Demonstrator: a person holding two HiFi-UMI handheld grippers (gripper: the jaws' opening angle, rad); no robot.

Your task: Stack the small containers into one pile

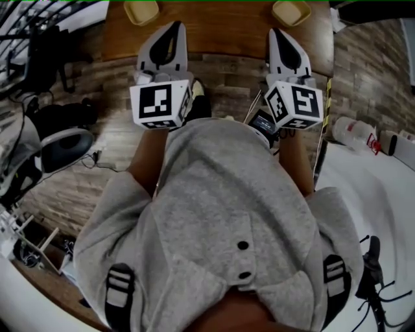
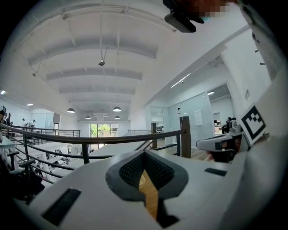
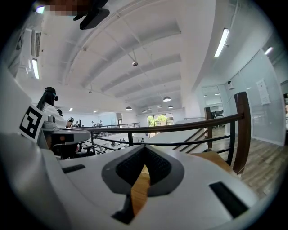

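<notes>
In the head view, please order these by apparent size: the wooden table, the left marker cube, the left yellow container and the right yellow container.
1. wooden table
2. left marker cube, which is near the camera and so looks large
3. left yellow container and right yellow container: they look alike and the top edge cuts both, so not ranked

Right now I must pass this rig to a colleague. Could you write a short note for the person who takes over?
Left tongs: shut, empty, tips over the wooden table.
Right tongs: shut, empty, level with the left tongs.
Things: two small yellow containers on the table, well apart. The left container lies ahead of the left tongs, the right container ahead of the right tongs.
Done: nothing stacked yet.
Left: pick up one container and set it into the other. Only these two are in view.
</notes>
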